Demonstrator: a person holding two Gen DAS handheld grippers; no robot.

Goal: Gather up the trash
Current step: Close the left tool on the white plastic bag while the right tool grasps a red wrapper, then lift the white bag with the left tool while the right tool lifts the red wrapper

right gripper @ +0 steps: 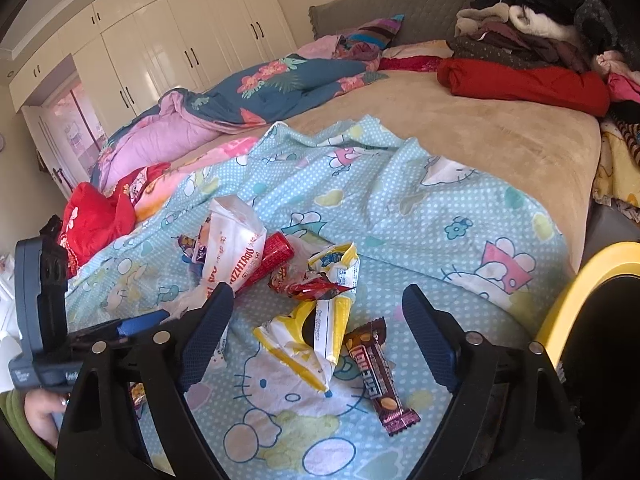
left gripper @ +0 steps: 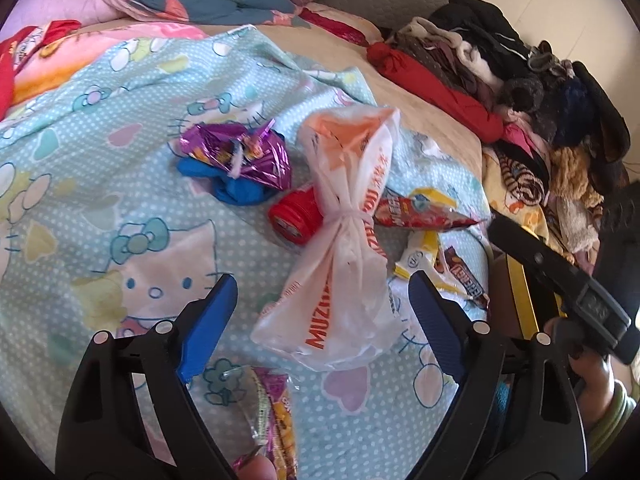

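On the Hello Kitty sheet, the knotted plastic bag is straddled by the released left gripper; right gripper likewise agape over the yellow wrapper. Bag should be pinched at knot, w/ no fabric caught.

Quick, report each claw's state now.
Left claw: open, empty, white plastic bag between its fingers, not gripped.
Right claw: open, empty, over the yellow wrapper.

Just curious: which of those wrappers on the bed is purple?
The crinkled foil wrapper atop the blue glove; the others are white, red, yellow or brown.
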